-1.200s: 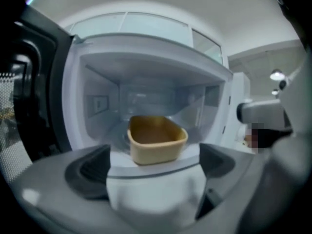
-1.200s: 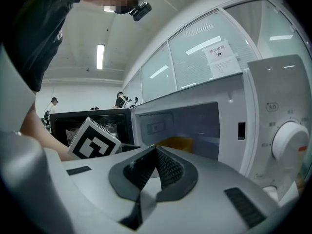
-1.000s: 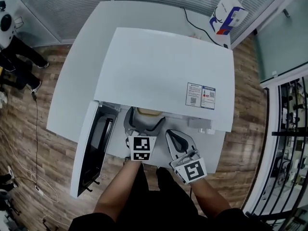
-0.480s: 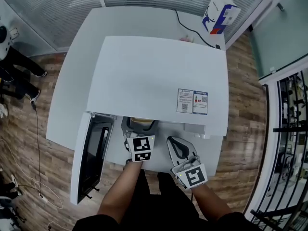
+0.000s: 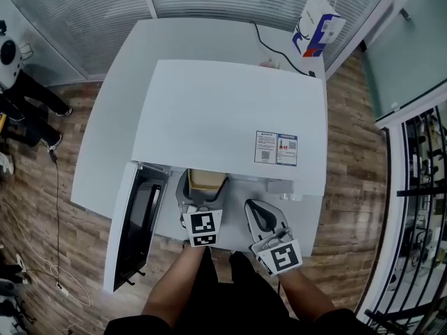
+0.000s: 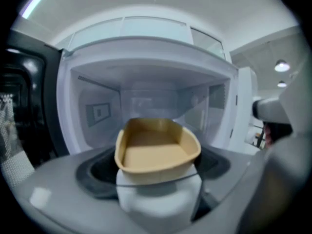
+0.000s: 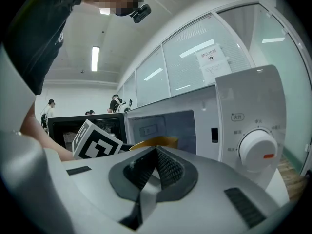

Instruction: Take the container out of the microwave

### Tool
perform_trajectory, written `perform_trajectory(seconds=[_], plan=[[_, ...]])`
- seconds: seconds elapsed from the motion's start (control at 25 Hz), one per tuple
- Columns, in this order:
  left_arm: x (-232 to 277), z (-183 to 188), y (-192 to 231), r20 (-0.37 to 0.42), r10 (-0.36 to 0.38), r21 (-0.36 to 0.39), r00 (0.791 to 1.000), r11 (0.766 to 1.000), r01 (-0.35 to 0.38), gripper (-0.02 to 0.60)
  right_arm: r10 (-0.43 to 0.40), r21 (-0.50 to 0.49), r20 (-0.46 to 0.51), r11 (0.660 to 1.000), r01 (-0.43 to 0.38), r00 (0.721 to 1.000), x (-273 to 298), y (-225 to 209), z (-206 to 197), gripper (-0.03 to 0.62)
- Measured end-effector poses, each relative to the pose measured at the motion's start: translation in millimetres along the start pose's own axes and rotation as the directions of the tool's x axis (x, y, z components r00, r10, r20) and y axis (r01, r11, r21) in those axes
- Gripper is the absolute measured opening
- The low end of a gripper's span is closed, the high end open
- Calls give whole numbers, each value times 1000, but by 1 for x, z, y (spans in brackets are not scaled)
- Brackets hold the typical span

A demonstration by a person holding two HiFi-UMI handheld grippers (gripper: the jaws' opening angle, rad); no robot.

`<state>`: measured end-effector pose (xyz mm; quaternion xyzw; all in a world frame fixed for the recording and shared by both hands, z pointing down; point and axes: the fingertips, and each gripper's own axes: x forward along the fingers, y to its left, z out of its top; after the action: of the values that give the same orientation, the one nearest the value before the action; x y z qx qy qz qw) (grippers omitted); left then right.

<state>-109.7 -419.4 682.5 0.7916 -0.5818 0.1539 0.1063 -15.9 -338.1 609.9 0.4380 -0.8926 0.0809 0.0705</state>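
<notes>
The white microwave stands with its door swung open to the left. A shallow tan container pokes out of the cavity's front edge. My left gripper has a jaw on each side of it, and the jaws are closing on its walls. In the left gripper view the container fills the middle, empty, with the cavity behind it. My right gripper hangs shut and empty in front of the control panel. Its view shows the shut pads and the container's rim past them.
The microwave sits on a white table. The open door juts over the table's left front. A control knob is to my right gripper's right. A paper bag stands at the back right, with a cable beside it. People stand far left.
My left gripper has drawn back toward me with the container, so more of the container shows beyond the microwave's front edge. My right gripper stays where it was.
</notes>
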Motion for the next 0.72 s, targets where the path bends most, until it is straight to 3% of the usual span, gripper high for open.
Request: perform_trajectory(seconds=[0.36, 0.72], plan=[[-49, -6, -21, 9, -45, 9, 999, 999, 45, 468, 4, -18, 48, 1000, -3, 999, -14, 4, 19, -2], [-99, -5, -36, 33, -37, 10, 999, 999, 37, 468, 32, -59, 74, 998, -28, 997, -35, 14, 33, -2]])
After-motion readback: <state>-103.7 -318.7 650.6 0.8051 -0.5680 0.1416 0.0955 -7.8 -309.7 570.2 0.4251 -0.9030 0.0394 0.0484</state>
